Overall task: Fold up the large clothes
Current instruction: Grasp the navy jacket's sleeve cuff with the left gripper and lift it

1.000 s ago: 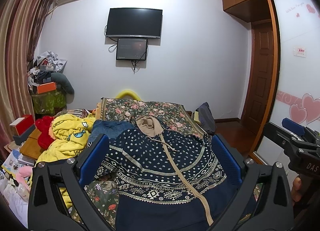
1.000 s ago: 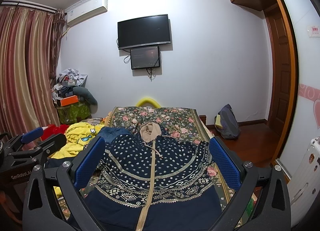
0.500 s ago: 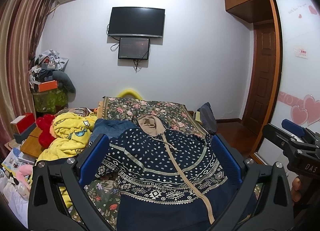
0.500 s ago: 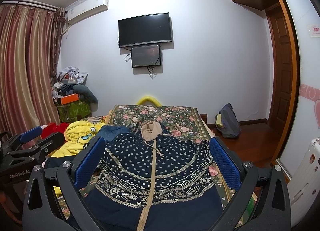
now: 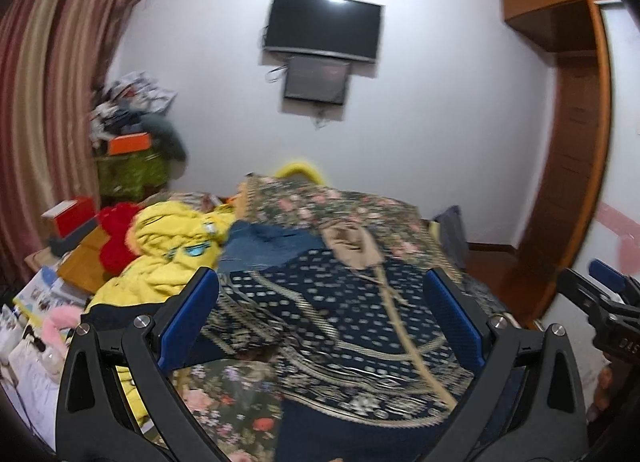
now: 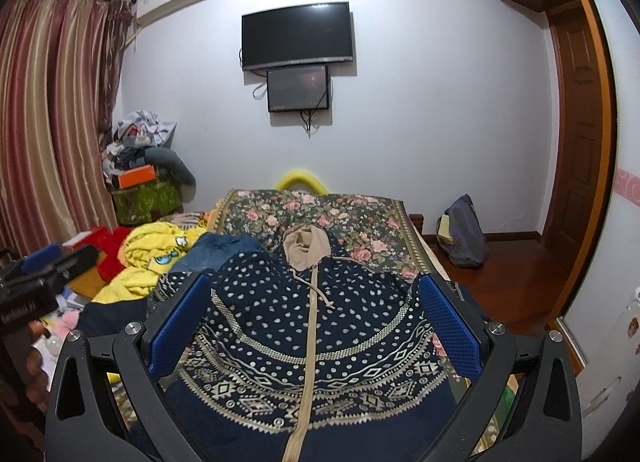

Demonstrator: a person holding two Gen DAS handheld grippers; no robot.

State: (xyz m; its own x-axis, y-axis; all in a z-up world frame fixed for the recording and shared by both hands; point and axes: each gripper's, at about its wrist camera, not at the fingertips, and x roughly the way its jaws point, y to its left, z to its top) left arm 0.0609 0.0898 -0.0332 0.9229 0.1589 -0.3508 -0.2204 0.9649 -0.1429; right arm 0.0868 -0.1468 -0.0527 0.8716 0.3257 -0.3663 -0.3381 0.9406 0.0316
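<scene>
Hoodie (image 6: 304, 326) lies front-up on the bed (image 6: 360, 218), navy with pale dots and banded pattern, tan zip down the middle, tan-lined hood (image 6: 306, 248) pointing toward the far wall. Body spread mostly flat; its left-hand edge looks bunched in the left wrist view, though that view is blurred.

Left tool (image 5: 324, 322): jaws spread wide, nothing between the blue pads, hovering above the hoodie's left half. Right tool (image 6: 316, 326): also wide open and empty, above the garment, zip roughly centred between its pads. Neither touches cloth.

Step in hand, as I judge it: approach for the first grasp; no fold made yet. To do it well:
- Bring each tool down to an outer edge or sleeve, not the middle panel.
- Pinch the full thickness of cloth so front and back travel together.
- Smooth the bunched left edge before folding, or the crease gets locked in.
- Keep the drawstring (image 6: 320, 294) and hood lying flat.

Surroundings:
- Yellow blanket (image 6: 156, 250) heaped just beside the hoodie's left side, with a blue garment (image 6: 216, 248) touching or tucked under the shoulder; can't tell which.
- Red plush (image 6: 108, 254) and boxes farther left.
- Bag (image 6: 464, 234) on the floor to the right, well apart.

Obstacles: the yellow heap crowds the left side, so a sleeve folded or pulled outward could snag it. Right side of the bed has little margin; cloth may slide off.
</scene>
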